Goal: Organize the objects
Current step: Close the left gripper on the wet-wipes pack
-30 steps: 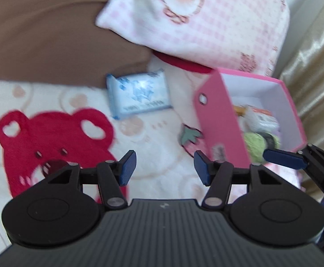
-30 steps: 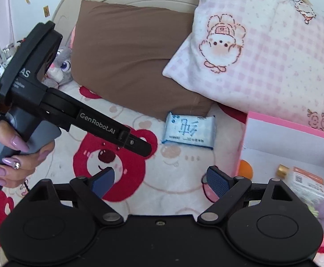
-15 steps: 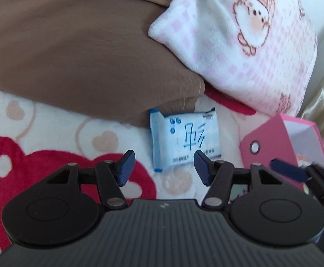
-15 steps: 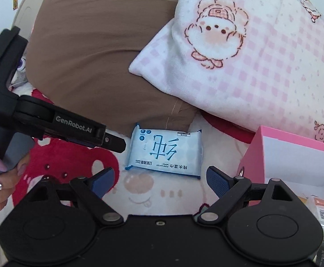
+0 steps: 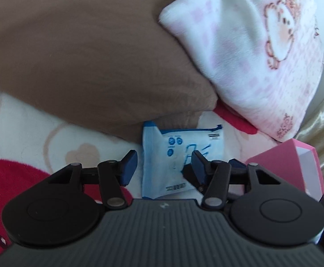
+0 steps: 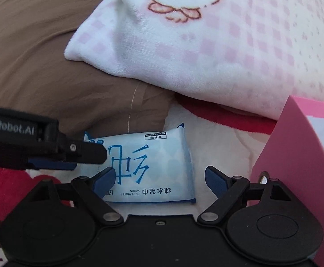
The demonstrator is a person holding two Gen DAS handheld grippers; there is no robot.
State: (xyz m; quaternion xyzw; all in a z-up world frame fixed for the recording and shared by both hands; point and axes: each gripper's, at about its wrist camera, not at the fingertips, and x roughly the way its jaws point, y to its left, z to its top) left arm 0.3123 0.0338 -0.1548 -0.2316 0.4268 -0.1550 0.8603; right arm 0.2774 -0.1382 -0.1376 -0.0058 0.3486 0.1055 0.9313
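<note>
Plainly, "PURE WATER WIPES" on wipes pack (image 6: 148,166) between right gripper (image 6: 159,178) jaws

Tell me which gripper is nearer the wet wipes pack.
Neither clearly: the left gripper straddles the wet wipes pack's left end, the right gripper its right end, both open.
</note>
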